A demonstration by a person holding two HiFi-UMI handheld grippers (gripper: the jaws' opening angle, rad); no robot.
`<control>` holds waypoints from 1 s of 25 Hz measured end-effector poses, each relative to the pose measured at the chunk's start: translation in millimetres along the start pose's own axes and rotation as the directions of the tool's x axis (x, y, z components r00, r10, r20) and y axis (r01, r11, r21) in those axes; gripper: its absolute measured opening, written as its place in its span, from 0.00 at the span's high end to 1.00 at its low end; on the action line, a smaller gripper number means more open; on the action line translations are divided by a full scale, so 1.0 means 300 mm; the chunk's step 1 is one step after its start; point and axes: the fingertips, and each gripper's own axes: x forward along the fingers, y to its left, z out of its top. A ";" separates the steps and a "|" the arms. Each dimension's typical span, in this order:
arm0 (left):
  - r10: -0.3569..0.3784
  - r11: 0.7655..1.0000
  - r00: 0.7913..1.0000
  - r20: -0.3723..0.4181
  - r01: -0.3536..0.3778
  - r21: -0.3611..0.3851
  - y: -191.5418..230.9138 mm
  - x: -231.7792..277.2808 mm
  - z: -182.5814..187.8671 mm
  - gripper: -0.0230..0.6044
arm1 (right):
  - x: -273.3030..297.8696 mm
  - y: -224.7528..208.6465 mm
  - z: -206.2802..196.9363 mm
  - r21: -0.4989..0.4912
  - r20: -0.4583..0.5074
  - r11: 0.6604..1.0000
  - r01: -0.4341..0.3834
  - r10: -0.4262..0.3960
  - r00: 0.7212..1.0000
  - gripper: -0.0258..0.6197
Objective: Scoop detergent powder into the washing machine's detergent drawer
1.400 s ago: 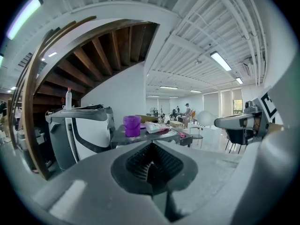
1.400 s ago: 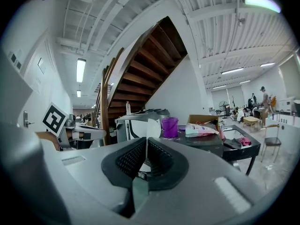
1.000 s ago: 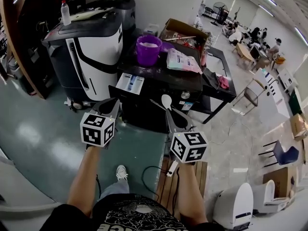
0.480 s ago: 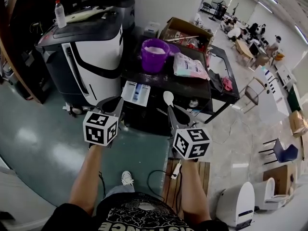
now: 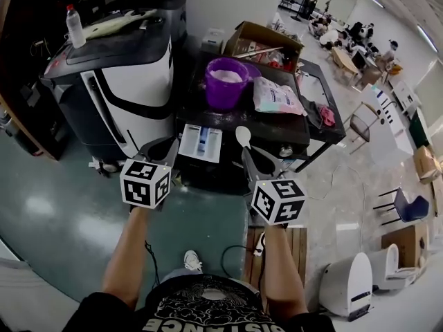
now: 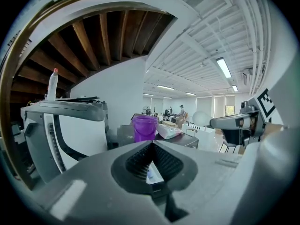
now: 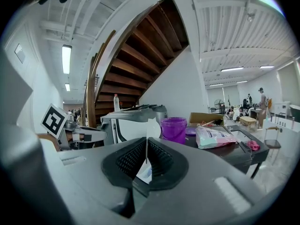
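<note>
The white detergent drawer stands pulled out from the front of the dark washing machine, with a blue patch inside. On top sit a purple bucket with white powder in it and a detergent bag. My right gripper is shut on a white spoon, whose bowl points up just right of the drawer. In the right gripper view the spoon rises from the closed jaws. My left gripper is shut with nothing in it, just left of the drawer. Through its jaws the drawer shows.
A large white and black appliance stands to the left with a bottle on top. A cardboard box sits behind the bucket, a pink cloth at the right. A wooden pallet lies at my feet.
Both grippers and the view have come a little nearer to the drawer. The spoon stays held in the right gripper; the left stays shut.
</note>
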 end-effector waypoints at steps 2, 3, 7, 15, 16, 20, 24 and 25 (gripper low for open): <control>-0.001 1.000 1.000 0.000 0.001 -0.002 0.028 0.007 0.003 0.96 | 0.024 0.011 0.001 0.002 -0.002 1.000 0.000 0.000 1.000 0.90; 0.000 1.000 1.000 0.001 0.000 -0.004 0.041 0.009 0.004 0.96 | 0.033 0.016 0.001 0.003 -0.004 1.000 0.000 0.000 1.000 0.90; -0.004 1.000 1.000 0.000 0.004 -0.008 0.070 0.028 0.008 0.96 | 0.060 0.016 0.003 0.004 -0.010 1.000 0.006 -0.006 1.000 0.90; -0.028 1.000 1.000 0.013 0.028 0.003 0.061 0.075 0.034 0.96 | 0.100 -0.003 0.030 -0.006 0.003 1.000 0.011 -0.011 1.000 0.90; -0.030 1.000 0.999 0.013 0.030 0.006 0.061 0.080 0.035 0.96 | 0.106 -0.005 0.031 -0.005 0.003 1.000 0.009 -0.009 1.000 0.90; -0.022 1.000 0.999 0.023 0.022 0.009 0.080 0.109 0.047 0.96 | 0.144 -0.022 0.043 -0.015 0.010 1.000 0.000 0.000 1.000 0.90; -0.011 1.000 1.000 0.023 0.011 0.009 0.103 0.161 0.044 0.96 | 0.198 -0.066 0.050 -0.024 0.012 1.000 -0.011 0.012 1.000 0.90; -0.008 1.000 1.000 0.020 0.008 0.010 0.106 0.176 0.044 0.96 | 0.212 -0.083 0.057 -0.023 0.014 1.000 -0.015 0.015 1.000 0.90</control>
